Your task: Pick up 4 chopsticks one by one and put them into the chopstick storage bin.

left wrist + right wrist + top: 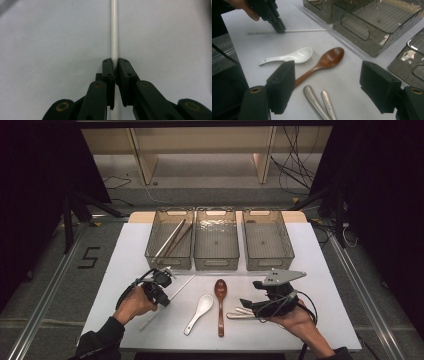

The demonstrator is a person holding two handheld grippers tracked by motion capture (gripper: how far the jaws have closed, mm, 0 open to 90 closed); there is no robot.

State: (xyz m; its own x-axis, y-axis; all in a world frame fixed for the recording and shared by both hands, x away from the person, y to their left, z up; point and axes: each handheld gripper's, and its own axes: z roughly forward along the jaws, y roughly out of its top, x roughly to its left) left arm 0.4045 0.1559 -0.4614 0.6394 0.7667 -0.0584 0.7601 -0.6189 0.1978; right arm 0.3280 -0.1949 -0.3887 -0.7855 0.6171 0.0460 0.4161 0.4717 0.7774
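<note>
A long white stick [181, 288] lies slantwise on the white table, and my left gripper [165, 301] is shut on it near its middle. In the left gripper view the two pads press the stick [114, 30] from both sides at the left gripper's [115, 61] tips. The right gripper view shows that left gripper [279, 28] standing on the stick [304, 30]. My right gripper [246, 304] is open at the front right, its jaws [328, 72] wide apart over two metal utensil handles [315, 101]. Nothing sits between those pads.
A white ceramic spoon [199, 312] and a brown wooden spoon [220, 295] lie between the hands. Three clear bins stand at the back: the left bin [168, 261] holds brown chopsticks [173, 239], the middle bin [216, 262] and right bin [267, 262] look empty.
</note>
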